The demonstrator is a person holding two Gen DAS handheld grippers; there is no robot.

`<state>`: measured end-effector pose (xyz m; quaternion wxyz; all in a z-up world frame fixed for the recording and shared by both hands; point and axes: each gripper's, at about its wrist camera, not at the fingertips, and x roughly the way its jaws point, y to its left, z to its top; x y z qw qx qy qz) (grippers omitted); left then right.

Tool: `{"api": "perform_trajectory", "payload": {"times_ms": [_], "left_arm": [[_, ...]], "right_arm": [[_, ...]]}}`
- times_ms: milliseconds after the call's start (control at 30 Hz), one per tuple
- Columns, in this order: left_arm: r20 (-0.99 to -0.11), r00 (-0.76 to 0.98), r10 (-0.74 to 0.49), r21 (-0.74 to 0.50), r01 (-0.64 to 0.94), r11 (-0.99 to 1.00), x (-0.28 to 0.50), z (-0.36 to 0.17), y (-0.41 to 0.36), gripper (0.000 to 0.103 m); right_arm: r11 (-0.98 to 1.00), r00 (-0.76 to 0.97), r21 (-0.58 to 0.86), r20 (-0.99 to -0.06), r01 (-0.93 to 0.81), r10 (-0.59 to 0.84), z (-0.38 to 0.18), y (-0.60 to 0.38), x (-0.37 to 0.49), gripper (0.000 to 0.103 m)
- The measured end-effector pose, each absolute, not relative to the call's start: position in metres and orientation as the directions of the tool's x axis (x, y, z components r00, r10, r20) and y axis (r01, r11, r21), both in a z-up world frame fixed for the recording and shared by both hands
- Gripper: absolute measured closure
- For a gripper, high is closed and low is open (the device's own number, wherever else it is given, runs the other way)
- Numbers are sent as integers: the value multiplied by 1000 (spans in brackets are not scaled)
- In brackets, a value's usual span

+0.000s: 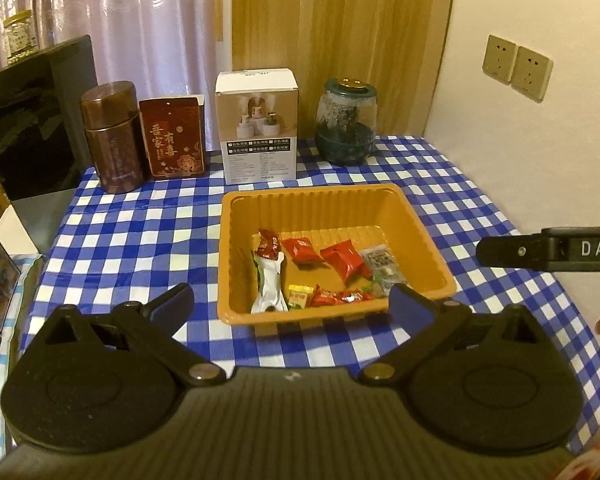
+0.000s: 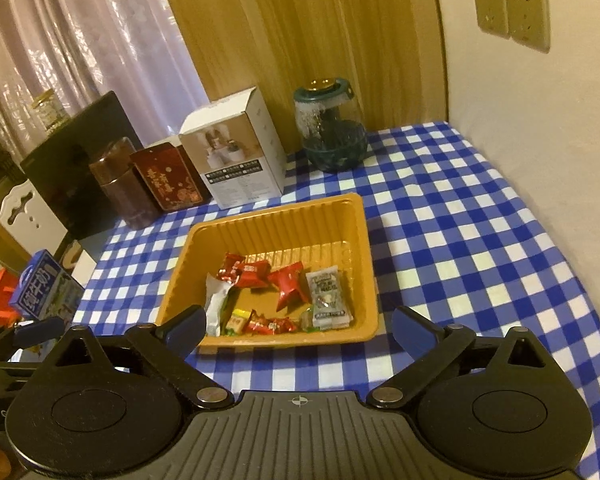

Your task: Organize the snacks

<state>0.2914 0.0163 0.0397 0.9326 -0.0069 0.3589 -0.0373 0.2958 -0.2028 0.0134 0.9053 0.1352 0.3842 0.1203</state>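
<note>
indoors, blue checked tablecloth (image 1: pixel 140 240) beside cream wall (image 1: pixel 520 8).

A table under a blue-and-white checked cloth (image 1: pixel 140 232) stands in a corner. On the right rises a plain cream wall (image 1: pixel 540 8) bearing 2 beige socket plates (image 1: pixel 517 66) side by side. Behind the table hangs a mustard-yellow pleated curtain (image 1: pixel 340 20), and to its left a sheer pale-pink curtain (image 1: pixel 140 20) glowing with soft light. At the left edge stands a white carved wooden chair back (image 2: pixel 24 208).
</note>
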Motion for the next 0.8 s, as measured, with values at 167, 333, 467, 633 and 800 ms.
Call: {"api": "perform_trajectory", "payload": {"times_ms": [167,333,467,633,800], "left_arm": [[-662,746,-72,-62,41,997,265,51,17,0],[-665,745,-51,-62,13,998,240,57,14,0],[-664,747,-39,-67,-7,998,218,60,11,0],[-661,750,-21,-60,-25,998,192,61,9,0],[-665,747,3,-43,-42,998,169,61,7,0]], "right_arm": [[938,690,326,-654,-116,312,25,-206,266,4],[940,699,321,-646,-116,307,33,-209,237,4],[941,703,316,-642,-122,306,37,-210,215,4],[935,706,327,-631,-134,322,39,-211,185,4],[936,711,325,-626,-137,321,39,-209,161,4]]}}
